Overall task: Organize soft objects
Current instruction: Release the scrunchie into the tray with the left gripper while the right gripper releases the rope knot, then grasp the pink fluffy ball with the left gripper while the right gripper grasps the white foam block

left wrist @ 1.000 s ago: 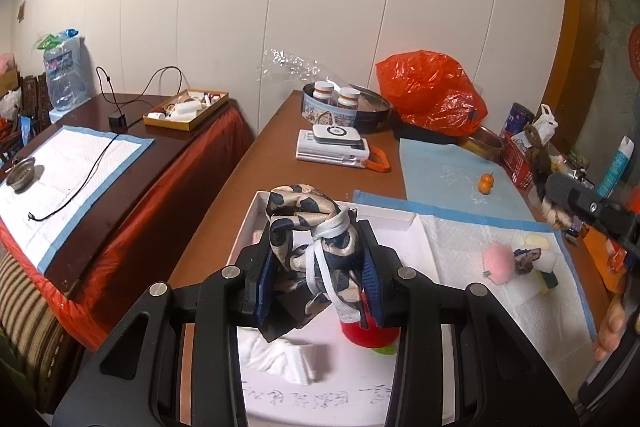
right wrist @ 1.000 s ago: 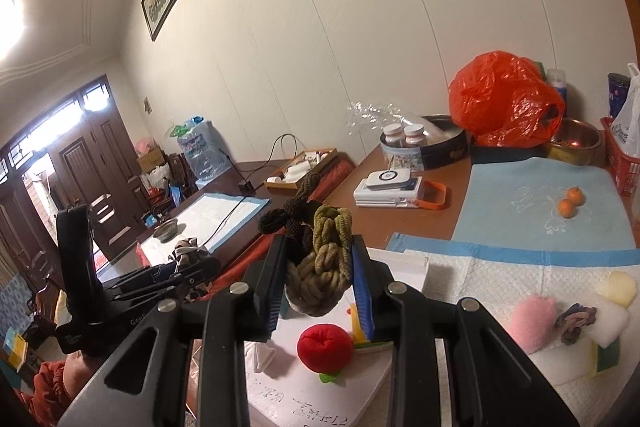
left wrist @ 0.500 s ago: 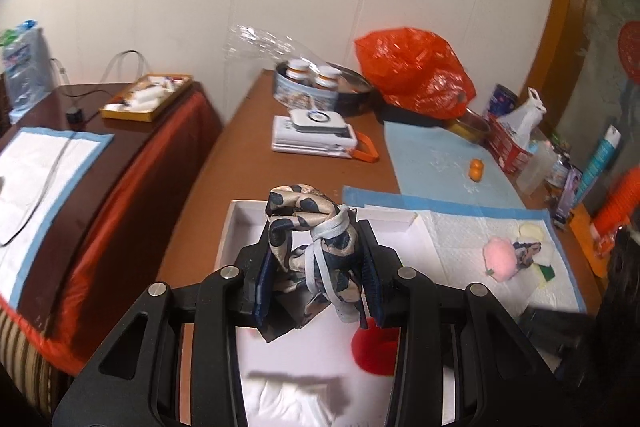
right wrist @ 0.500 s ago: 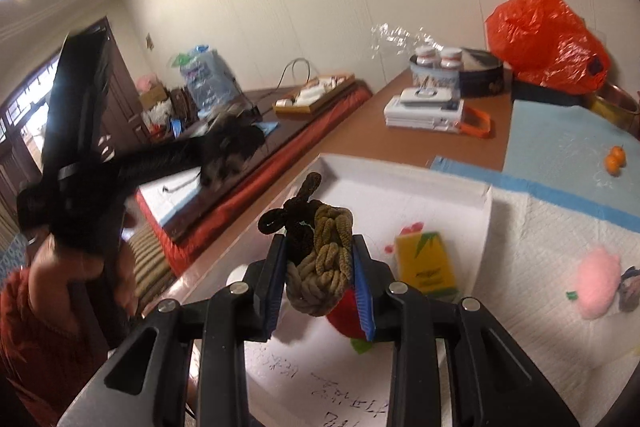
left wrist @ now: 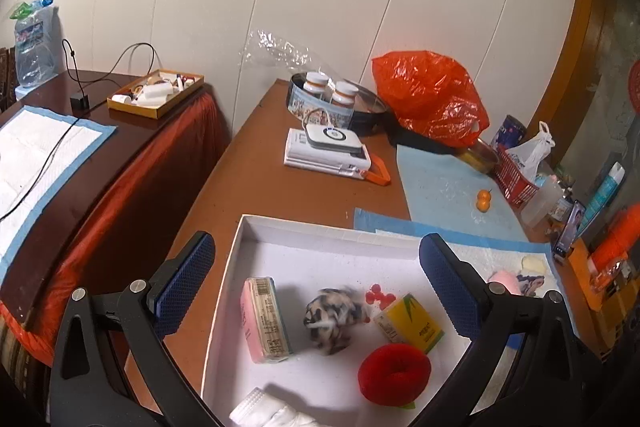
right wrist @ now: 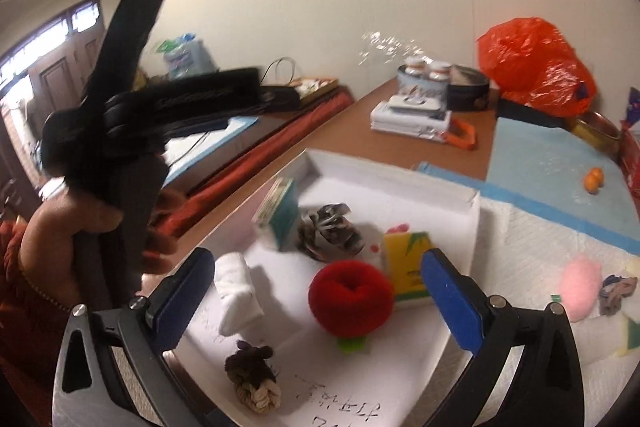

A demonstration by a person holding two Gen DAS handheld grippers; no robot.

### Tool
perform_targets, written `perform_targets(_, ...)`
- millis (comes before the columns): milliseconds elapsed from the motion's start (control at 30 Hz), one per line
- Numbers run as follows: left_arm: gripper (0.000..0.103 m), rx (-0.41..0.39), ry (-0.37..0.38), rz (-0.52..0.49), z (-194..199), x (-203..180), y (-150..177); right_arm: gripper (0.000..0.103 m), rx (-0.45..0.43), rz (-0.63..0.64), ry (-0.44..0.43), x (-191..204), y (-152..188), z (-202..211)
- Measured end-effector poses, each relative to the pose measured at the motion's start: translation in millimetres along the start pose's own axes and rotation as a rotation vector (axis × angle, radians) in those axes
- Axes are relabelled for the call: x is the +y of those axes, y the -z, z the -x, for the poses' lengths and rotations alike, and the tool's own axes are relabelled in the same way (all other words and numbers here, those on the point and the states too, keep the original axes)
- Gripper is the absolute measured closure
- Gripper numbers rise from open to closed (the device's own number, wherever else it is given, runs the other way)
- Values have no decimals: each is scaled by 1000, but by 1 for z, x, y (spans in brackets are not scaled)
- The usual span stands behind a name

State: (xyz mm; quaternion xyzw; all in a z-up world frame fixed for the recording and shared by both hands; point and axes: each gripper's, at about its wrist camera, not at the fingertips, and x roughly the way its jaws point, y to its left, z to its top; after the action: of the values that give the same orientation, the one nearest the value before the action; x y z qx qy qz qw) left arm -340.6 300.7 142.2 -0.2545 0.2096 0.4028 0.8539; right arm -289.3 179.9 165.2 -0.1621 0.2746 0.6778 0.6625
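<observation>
Since both drops are done, your grippers hang empty over the white box (left wrist: 236,259).
Left gripper (left wrist: 316,283) and right gripper (right wrist: 316,295) have just sprung wide open; patterned scrunchie (left wrist: 330,319) and braided rope knot (right wrist: 254,377) sit inside the box with the other softies.

Scrunchie (left wrist: 330,320) in box (left wrist: 320,231)

patterned scarf knot (left wrist: 331,319): black-cream, crumpled, mid white box (left wrist: 236,267)
rope knot (right wrist: 253,377): brown-tan, near box front
red plush (left wrist: 394,373): round, dimpled, in box
</observation>
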Motion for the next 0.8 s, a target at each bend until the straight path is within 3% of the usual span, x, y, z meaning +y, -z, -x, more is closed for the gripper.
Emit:
perform_targets(433,0,-19,-7,-28,20,-17,5,0,-42,-56,42,-12,-3,11)
perform_targets(800,0,-10,11,-70,26,-60,16,0,-71,-85,54,-37,7,32)
